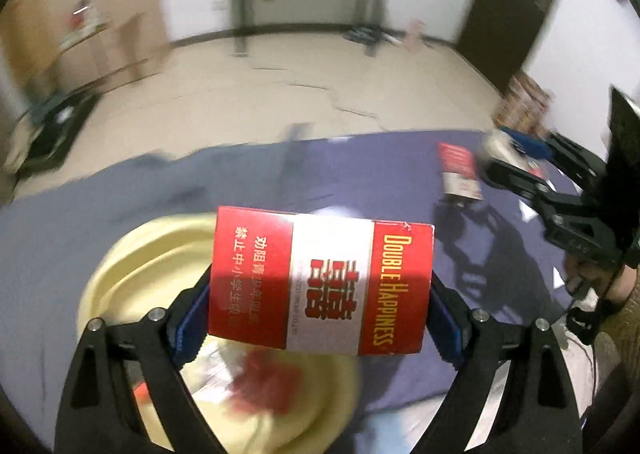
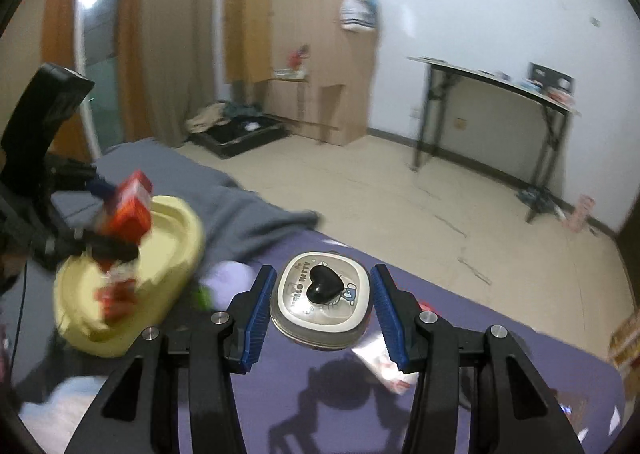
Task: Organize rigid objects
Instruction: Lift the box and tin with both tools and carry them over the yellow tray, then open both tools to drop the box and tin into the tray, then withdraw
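A red cigarette box (image 1: 320, 280) is clamped crosswise in the left gripper (image 1: 320, 294), its long axis running from pad to pad, and is held above the yellow tray (image 1: 132, 266) lying on the purple-covered bed (image 1: 72, 221); the tray lies directly beneath, so the left hand is judged far nearer to it. A small rounded tin (image 2: 322, 300) with a black heart knob is gripped by the right gripper (image 2: 322, 306), closed on its sides. Another red box (image 1: 460, 173) toward the bed's far right edge is seen clearly only in the left view.
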### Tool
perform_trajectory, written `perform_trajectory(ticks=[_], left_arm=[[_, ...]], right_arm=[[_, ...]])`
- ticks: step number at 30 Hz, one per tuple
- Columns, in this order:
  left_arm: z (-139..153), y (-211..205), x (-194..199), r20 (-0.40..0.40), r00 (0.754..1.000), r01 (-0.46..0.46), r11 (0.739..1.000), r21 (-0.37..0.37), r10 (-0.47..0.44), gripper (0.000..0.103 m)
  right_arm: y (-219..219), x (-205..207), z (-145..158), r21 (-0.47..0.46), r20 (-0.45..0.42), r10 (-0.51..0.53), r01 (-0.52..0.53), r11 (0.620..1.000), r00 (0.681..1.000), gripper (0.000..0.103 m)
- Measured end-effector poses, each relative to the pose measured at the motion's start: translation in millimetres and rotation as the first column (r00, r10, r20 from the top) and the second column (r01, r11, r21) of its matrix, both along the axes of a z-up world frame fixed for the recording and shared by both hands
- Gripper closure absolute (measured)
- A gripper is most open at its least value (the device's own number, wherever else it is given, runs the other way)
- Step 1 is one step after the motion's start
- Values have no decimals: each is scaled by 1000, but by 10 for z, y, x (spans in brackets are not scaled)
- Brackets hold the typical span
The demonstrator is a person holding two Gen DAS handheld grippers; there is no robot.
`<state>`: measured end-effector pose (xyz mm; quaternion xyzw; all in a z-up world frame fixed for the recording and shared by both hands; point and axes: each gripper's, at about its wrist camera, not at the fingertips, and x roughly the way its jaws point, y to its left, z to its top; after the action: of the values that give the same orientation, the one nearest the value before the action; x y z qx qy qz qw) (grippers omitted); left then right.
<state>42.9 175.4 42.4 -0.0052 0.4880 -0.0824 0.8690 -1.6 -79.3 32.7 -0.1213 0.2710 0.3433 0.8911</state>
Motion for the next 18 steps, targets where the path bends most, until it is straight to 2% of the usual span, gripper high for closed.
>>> perform_trajectory(ticks=[4, 9, 11, 15, 18], left_arm=[[-89, 712, -459, -40, 987, -151, 988, 32, 152, 12], [-499, 1111, -889, -118, 969, -219, 976, 11, 219, 12], [-683, 1090, -1002, -152, 969, -198, 980, 2, 196, 12], [-989, 955, -1007, -185, 975, -113, 992, 57, 122, 12], [-1116, 975, -927, -199, 973, -98, 991, 87, 114, 12]], right_arm=[[536, -302, 151, -29, -23, 129, -130, 991, 991, 55], [1284, -497, 33, -70, -110, 252, -261, 963, 961, 55], [1589, -526, -104, -110, -135, 282, -298, 948, 950, 55], [2050, -443, -357, -162, -183, 297, -327, 931, 937, 55], [2287, -381, -499, -215, -197, 279, -319, 923, 940, 55]])
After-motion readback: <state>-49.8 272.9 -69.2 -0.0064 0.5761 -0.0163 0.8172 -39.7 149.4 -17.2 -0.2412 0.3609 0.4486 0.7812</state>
